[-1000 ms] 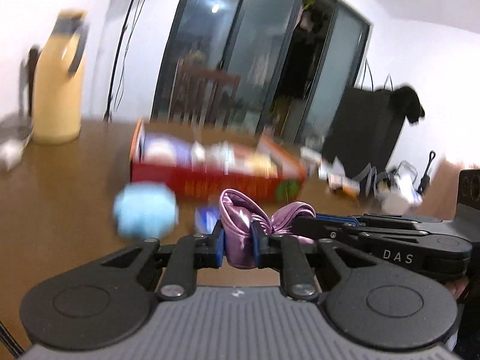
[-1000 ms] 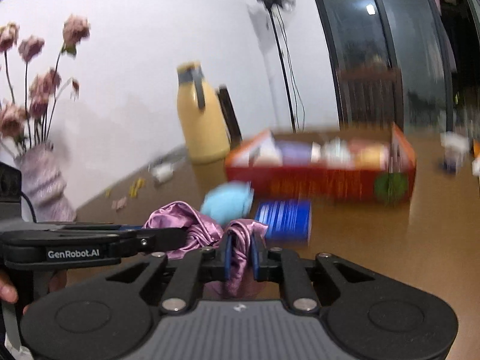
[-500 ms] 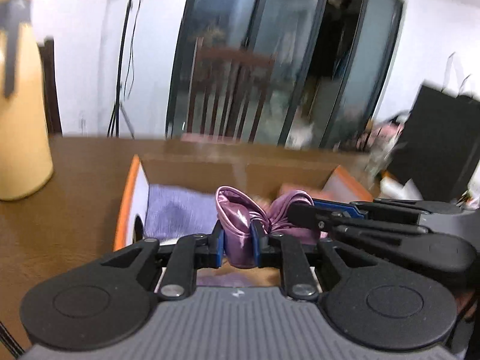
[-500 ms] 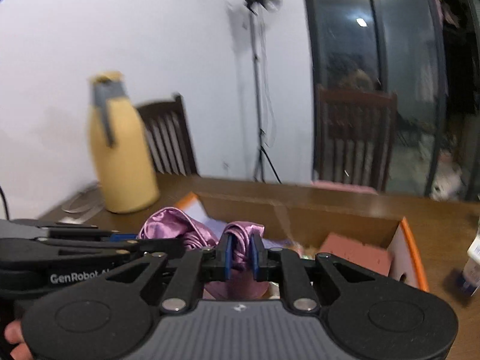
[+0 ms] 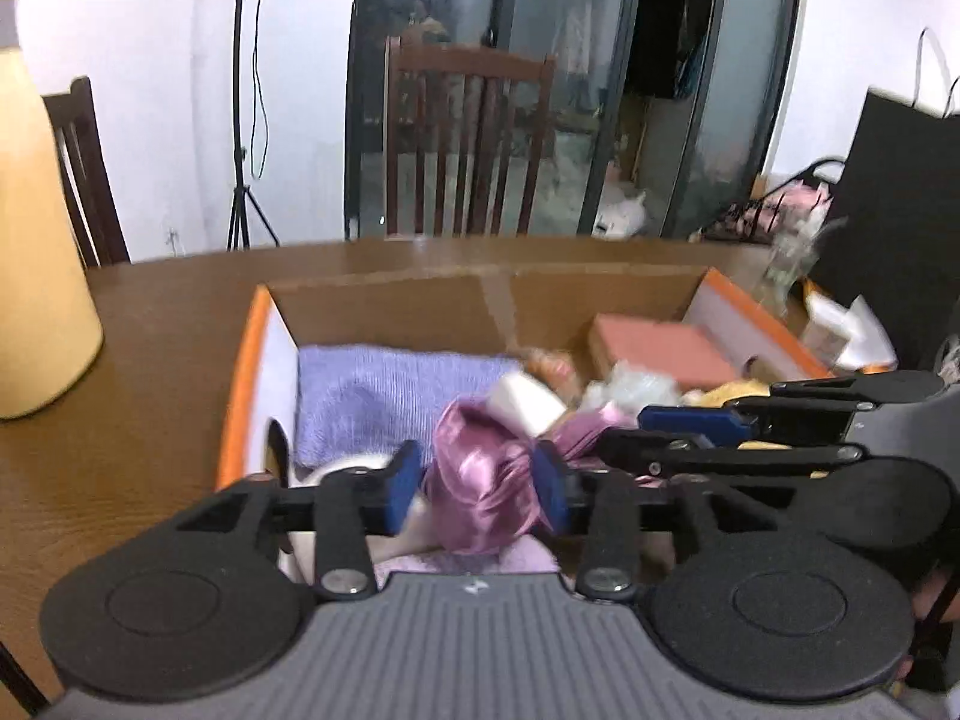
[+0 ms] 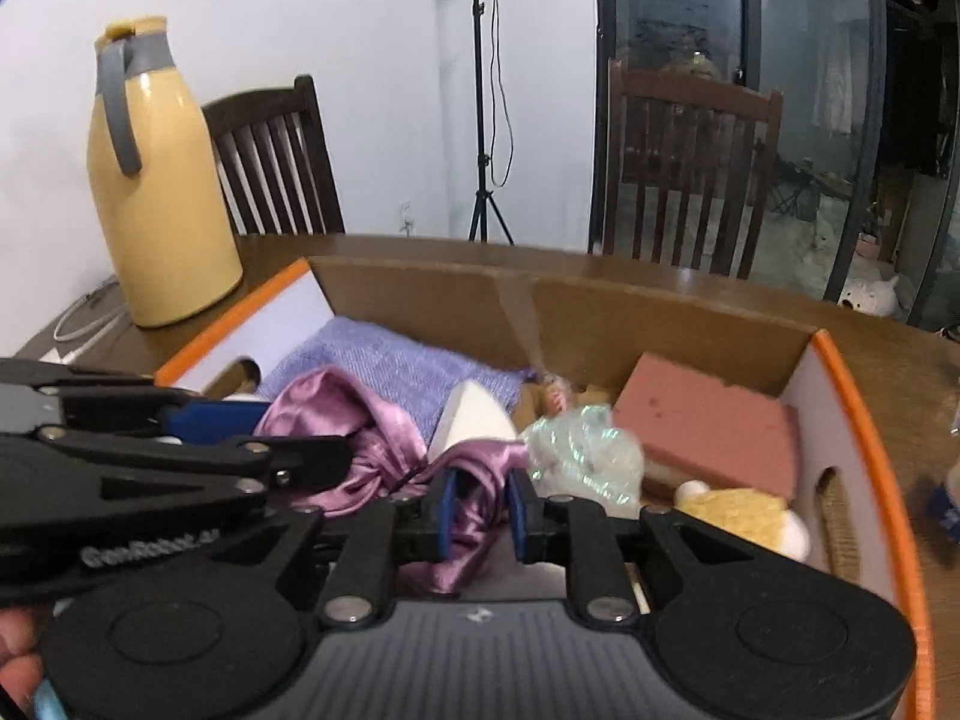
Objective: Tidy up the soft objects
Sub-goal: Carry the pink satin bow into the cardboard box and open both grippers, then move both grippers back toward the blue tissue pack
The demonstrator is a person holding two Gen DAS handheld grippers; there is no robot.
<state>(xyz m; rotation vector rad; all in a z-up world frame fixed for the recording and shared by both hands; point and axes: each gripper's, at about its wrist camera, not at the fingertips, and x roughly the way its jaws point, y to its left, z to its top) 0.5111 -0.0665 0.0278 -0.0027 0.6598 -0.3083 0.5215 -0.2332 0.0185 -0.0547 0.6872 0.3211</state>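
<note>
Both tongs, left (image 5: 474,489) and right (image 6: 483,510), now parted over box (image 5: 240,372); I lift clear straight up, leaving satin cloth (image 5: 480,480) unsnagged.

Home dining room, wooden table (image 5: 150,324), chairs (image 6: 690,168)

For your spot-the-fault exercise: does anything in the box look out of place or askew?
Nothing is spilled or damaged. The pink sponge leans tilted against the box corner, and the satin cloth lies crumpled on the other things.
</note>
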